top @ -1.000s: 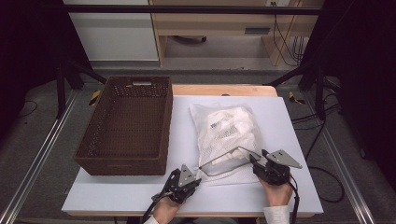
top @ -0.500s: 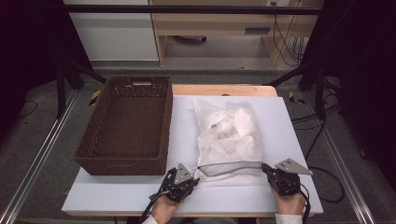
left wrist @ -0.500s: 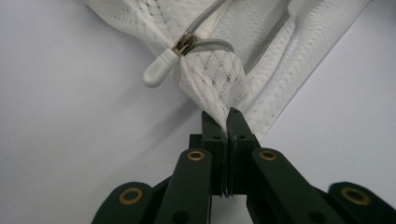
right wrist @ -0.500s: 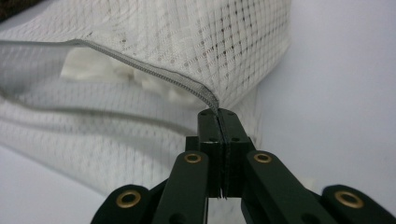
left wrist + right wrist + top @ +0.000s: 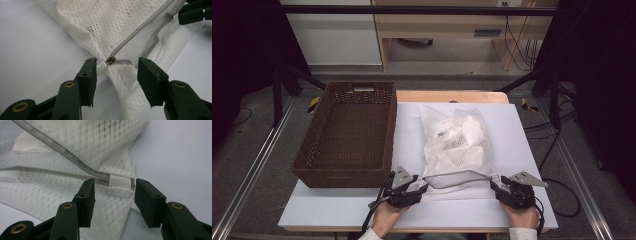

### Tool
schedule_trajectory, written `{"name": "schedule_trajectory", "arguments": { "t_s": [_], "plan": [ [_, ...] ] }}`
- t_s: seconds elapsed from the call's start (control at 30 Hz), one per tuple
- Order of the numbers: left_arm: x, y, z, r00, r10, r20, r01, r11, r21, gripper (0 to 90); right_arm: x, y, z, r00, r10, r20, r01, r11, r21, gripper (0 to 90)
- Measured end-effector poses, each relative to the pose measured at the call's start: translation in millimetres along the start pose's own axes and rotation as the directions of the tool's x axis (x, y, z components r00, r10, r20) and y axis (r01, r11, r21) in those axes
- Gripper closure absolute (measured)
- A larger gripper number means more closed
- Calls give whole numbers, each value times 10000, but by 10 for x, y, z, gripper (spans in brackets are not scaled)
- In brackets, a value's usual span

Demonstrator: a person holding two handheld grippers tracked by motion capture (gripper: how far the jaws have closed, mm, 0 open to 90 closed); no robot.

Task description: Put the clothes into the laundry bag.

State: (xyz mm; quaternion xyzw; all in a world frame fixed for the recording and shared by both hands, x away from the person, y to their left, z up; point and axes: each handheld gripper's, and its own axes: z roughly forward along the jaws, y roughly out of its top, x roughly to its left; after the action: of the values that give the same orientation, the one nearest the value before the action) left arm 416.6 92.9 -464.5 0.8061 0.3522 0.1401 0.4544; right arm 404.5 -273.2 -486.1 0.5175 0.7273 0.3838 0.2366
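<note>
Mesh bag [image 5: 457,147] contents too blurry to identify, just white lumps with dark print. Both forearms cut off by the bottom edge in the high view. Basket [image 5: 347,135] interior too dark to tell what's on its floor. Zipper [image 5: 140,30] runs off frame top right in left gripper view.

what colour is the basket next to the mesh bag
Dark brown woven wicker basket, clearest in the high view.

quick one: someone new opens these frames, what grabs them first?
Probably the white mesh bag lying mid-table, its zip gaping along the near edge. Next, the two tongs at that edge: the left tongs open around the zip pull, the right tongs open around the white tab at the zip's other end. Then the brown basket left of the bag.
</note>
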Motion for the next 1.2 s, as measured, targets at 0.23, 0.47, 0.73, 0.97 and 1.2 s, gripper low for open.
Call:
{"name": "schedule_trajectory", "arguments": {
  "t_s": [0.23,0.47,0.73,0.97,1.2],
  "plan": [
    [21,-66,285,9992,222,-336,-182,9932,1148,723,-19,32,67,9993,-95,357,76,9987,509,750],
    [4,-101,213,9968,504,-615,-428,9919,1197,860,-62,-25,-74,9994,21,-360,5,9974,719,888],
    [44,-142,60,9972,532,-519,-499,9968,630,805,-92,-32,-115,9973,157,-716,-114,9981,608,805],
    [23,-10,-115,9959,689,-582,-695,9975,-88,455,-131,123,-212,9984,-71,-556,-1,9918,-1280,448],
    [33,40,-242,9963,758,-407,-776,9960,-436,364,-160,263,-236,9983,282,-509,-363,9853,-1669,309]
  ]
}}
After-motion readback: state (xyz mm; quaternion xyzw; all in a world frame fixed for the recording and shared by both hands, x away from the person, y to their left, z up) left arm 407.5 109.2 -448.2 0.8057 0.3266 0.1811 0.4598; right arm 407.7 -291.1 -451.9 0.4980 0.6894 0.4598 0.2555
